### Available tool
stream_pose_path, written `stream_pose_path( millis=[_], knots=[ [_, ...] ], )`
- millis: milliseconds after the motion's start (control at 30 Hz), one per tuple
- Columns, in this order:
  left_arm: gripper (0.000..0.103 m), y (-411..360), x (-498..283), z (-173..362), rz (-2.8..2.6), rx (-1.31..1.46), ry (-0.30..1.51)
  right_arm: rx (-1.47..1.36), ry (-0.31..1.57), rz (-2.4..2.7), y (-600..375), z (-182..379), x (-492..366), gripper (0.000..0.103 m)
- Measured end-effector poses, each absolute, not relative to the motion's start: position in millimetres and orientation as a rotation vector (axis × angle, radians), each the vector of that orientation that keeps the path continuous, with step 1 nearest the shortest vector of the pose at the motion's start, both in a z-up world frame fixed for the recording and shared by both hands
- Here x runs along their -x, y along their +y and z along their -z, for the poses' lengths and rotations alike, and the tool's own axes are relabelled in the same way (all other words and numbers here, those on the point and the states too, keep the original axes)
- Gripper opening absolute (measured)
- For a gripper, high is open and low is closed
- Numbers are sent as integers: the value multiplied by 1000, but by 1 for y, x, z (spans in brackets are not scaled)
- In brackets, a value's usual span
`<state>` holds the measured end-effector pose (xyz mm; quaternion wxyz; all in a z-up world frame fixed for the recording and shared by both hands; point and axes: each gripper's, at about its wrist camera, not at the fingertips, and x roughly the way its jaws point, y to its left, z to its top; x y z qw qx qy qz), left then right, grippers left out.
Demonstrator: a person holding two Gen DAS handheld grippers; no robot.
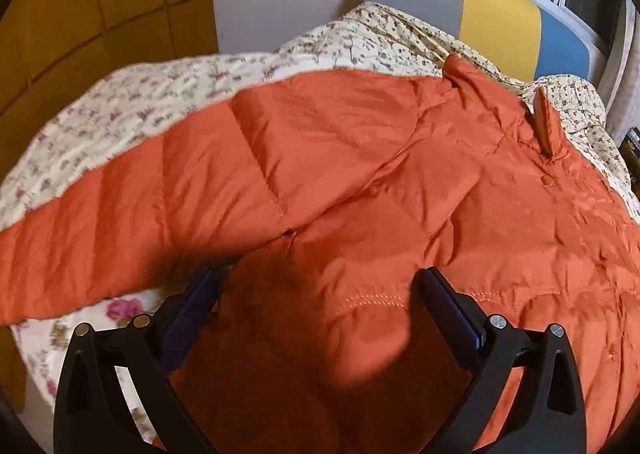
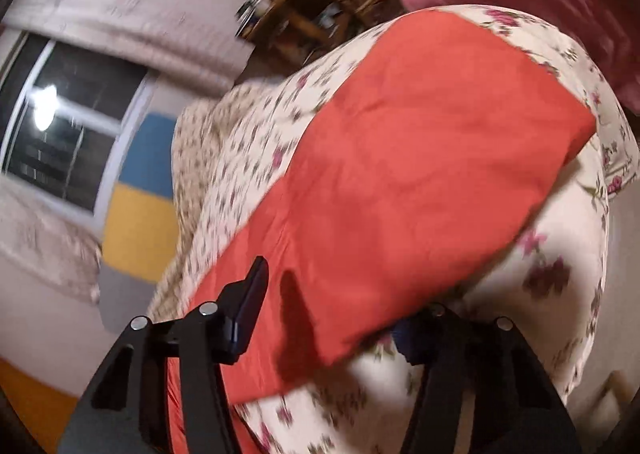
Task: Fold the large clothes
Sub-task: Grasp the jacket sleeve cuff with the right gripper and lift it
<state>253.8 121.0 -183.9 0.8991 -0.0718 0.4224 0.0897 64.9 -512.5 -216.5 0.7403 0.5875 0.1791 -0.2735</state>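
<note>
Straddling orange jacket (image 1: 360, 174), both grippers' fingers (image 1: 448, 306) apart.

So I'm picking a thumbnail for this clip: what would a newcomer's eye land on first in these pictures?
The bright orange quilted puffer jacket, spread across the floral-print bedspread, fills both views. In the left wrist view its sleeve stretches out to the left and its collar stands up at the upper right. The black left gripper frames the jacket's lower part, while the right gripper straddles a jacket edge in a blurred view.

orange jacket (image 1: 360, 174) across floral bedspread (image 1: 120, 106)
</note>
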Motion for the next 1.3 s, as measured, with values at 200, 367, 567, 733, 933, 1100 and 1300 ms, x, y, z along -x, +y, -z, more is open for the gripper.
stream_pose_path(
  millis=[200, 367, 567, 733, 933, 1100, 1300],
  knots=[
    [100, 127, -255, 196, -157, 216, 885, -1215, 426, 711, -525, 209, -74, 24],
    [100, 126, -256, 197, -157, 211, 882, -989, 427, 726, -506, 175, -101, 15],
    [100, 128, -250, 197, -153, 230, 837, -619, 360, 586, -436, 121, -144, 13],
    [100, 129, -250, 198, -148, 239, 830, -383, 349, 427, -356, 100, -178, 13],
    [100, 130, -249, 198, -146, 246, 819, -158, 361, 203, -250, 102, -219, 12],
    [100, 130, -248, 199, -146, 249, 808, -20, 370, 82, -192, 107, -252, 10],
    [100, 129, -247, 199, -152, 243, 802, 167, 430, -95, -133, 123, -279, 10]
  ],
)
